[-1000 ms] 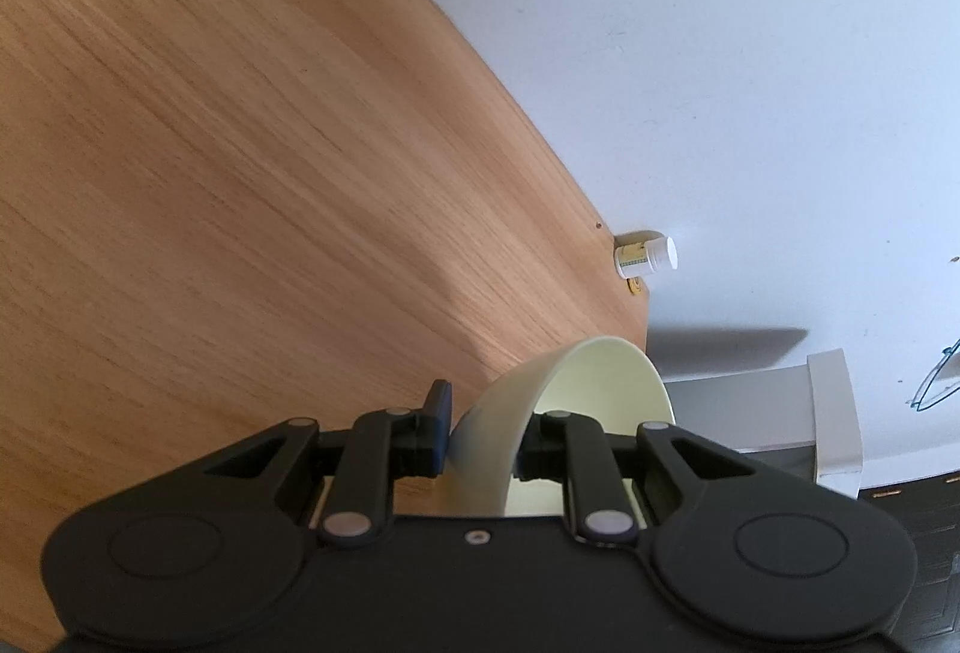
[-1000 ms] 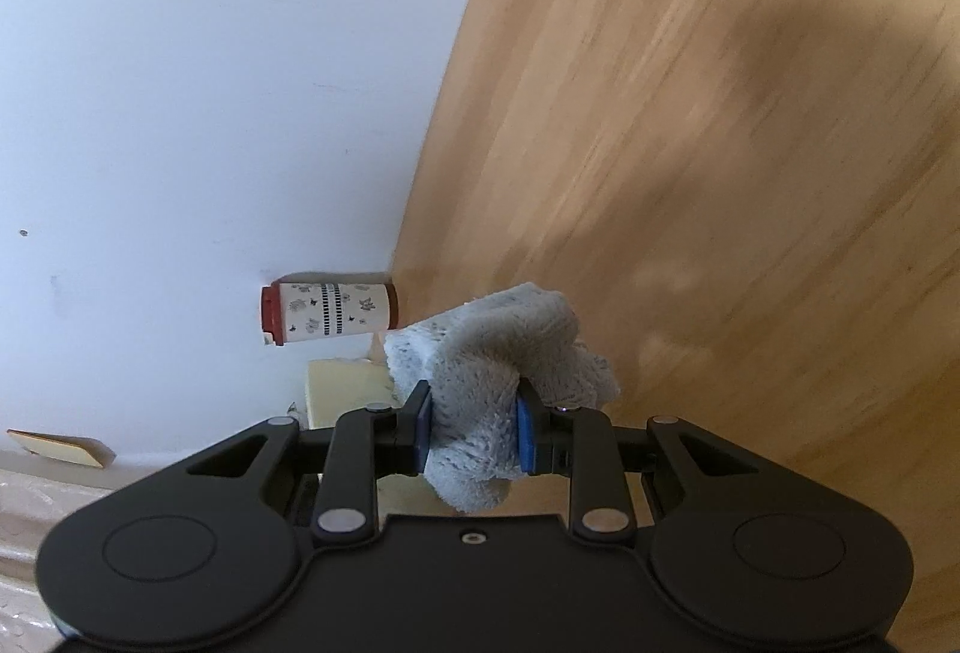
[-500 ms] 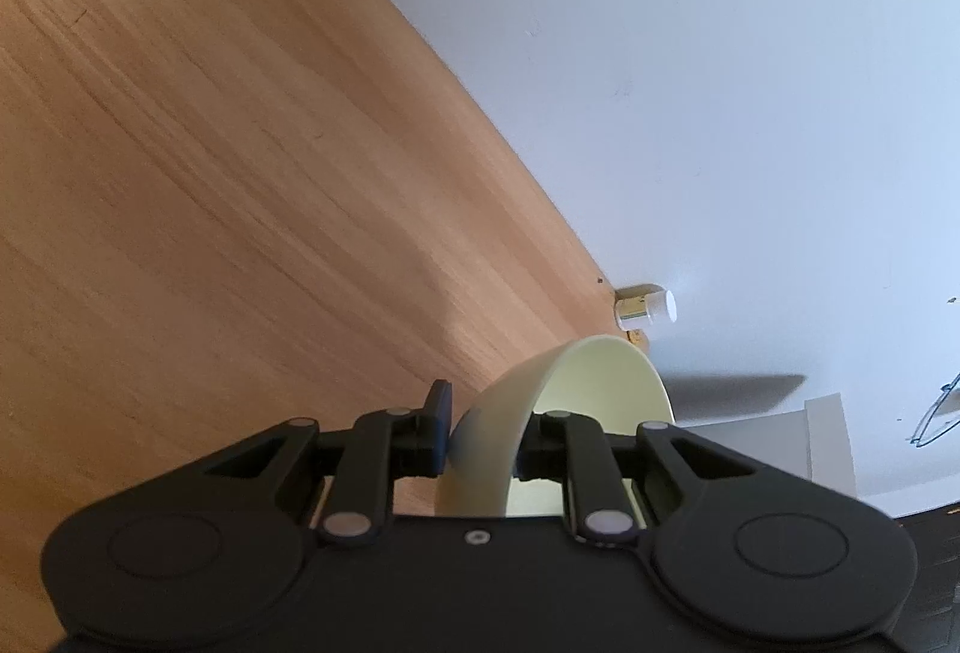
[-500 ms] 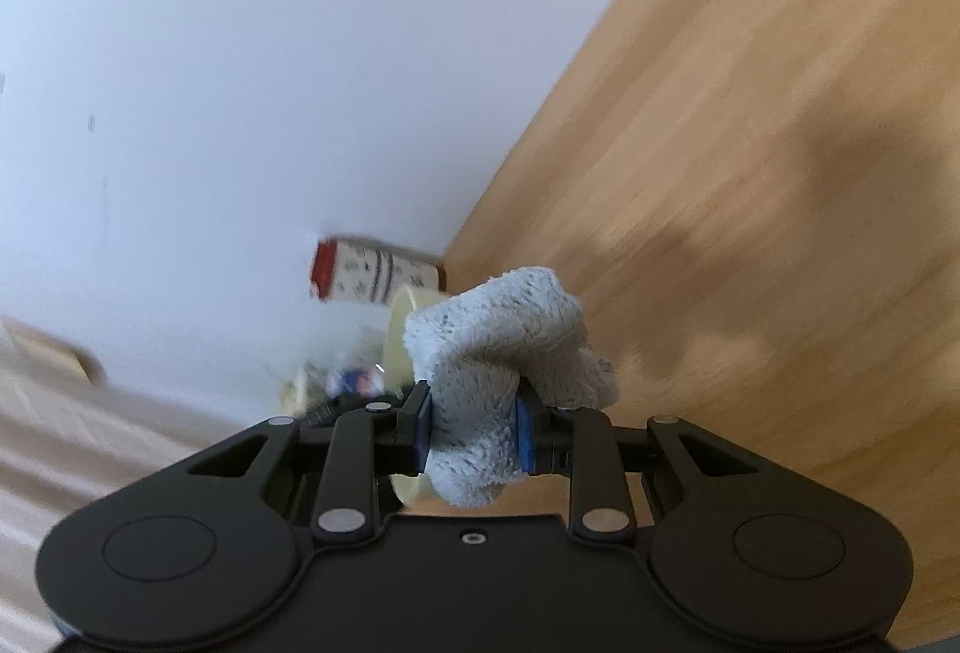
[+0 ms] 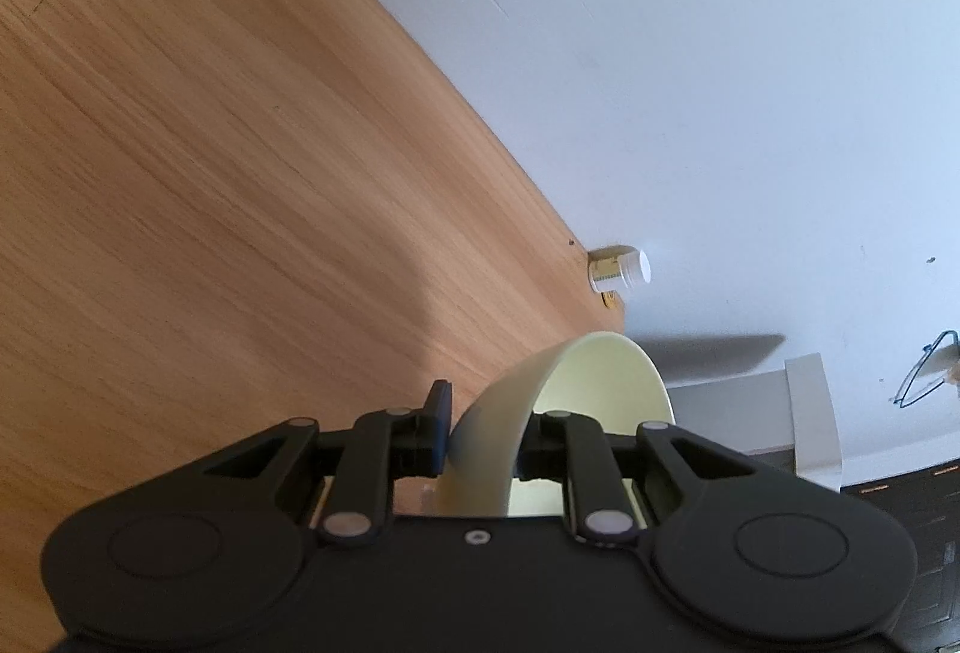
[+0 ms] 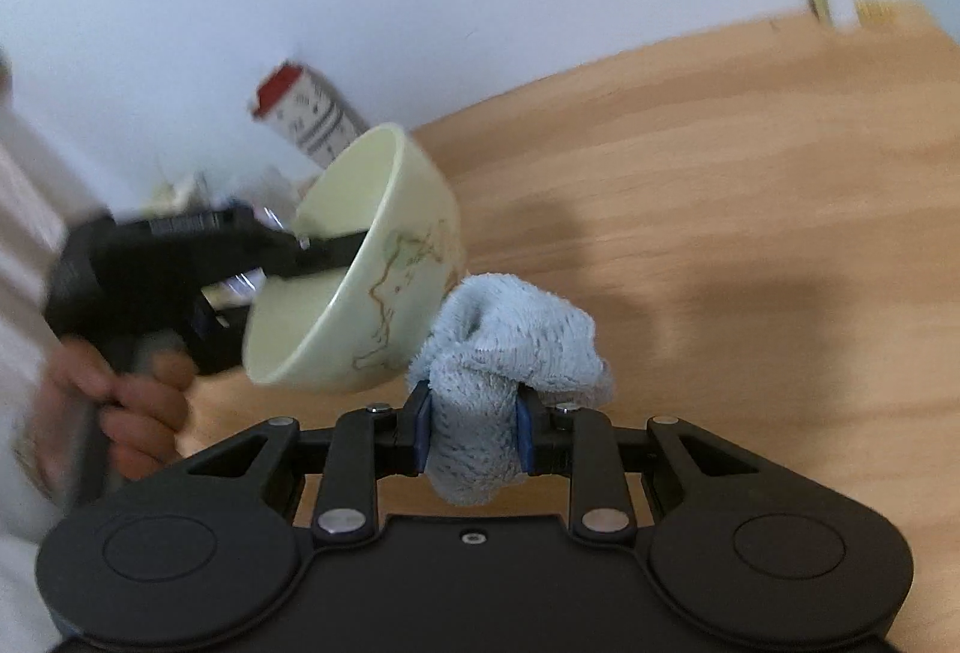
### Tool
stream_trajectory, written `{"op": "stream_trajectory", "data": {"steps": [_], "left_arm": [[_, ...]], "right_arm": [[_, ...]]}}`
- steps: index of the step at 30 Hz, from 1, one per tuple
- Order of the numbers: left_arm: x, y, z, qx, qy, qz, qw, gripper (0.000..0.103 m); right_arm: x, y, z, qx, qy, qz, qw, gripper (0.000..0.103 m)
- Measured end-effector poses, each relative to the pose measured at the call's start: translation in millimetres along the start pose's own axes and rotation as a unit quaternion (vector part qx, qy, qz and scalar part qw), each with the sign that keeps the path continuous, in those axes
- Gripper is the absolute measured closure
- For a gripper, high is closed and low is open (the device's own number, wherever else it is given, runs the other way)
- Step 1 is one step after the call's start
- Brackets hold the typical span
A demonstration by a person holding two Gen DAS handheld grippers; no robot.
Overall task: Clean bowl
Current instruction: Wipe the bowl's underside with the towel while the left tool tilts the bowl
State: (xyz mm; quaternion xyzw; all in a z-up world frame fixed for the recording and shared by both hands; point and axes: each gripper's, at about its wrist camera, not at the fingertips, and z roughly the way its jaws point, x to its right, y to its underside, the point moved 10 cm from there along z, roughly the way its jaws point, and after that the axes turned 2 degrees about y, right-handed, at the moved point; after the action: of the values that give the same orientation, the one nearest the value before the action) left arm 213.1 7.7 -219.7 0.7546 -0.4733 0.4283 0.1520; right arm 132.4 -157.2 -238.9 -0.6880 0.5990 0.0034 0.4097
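Well up off the wooden table (image 6: 720,185), the pale bowl (image 6: 384,263) tilts in the left gripper (image 5: 480,440), jaws clamped on its rim. Beside it, the right gripper (image 6: 471,440) pinches a blue-grey cloth (image 6: 510,347) touching the bowl's outside.

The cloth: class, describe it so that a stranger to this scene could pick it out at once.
Start at the wooden table, then find the cream bowl held tilted above it. Just right of the bowl, the right claw pinches the cloth: the only fluffy, pale blue thing there.

Blurred canister (image 6: 312,113), perhaps printed
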Motion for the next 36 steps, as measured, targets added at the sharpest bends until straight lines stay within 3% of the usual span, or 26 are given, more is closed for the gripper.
{"op": "stream_trajectory", "data": {"steps": [11, 16, 28, 36], "left_arm": [[-9, -9, -2, 0.021, -0.016, -0.02, 0.9995, 0.087], [-7, -8, -3, 0.023, -0.007, -0.014, 0.9996, 0.087], [-1, 4, -11, 0.002, 0.004, -0.002, 1.0, 0.087], [5, -3, -19, 0.03, -0.015, 0.035, 0.9988, 0.088]], "right_arm": [[-36, -6, -26, 0.006, -0.009, -0.064, 0.998, 0.073], [-56, -4, -31, 0.0, -0.015, -0.084, 0.996, 0.073], [-42, 17, 16, -0.042, 0.026, -0.087, 0.995, 0.073], [-57, 22, 29, -0.054, 0.028, -0.104, 0.993, 0.073]]}}
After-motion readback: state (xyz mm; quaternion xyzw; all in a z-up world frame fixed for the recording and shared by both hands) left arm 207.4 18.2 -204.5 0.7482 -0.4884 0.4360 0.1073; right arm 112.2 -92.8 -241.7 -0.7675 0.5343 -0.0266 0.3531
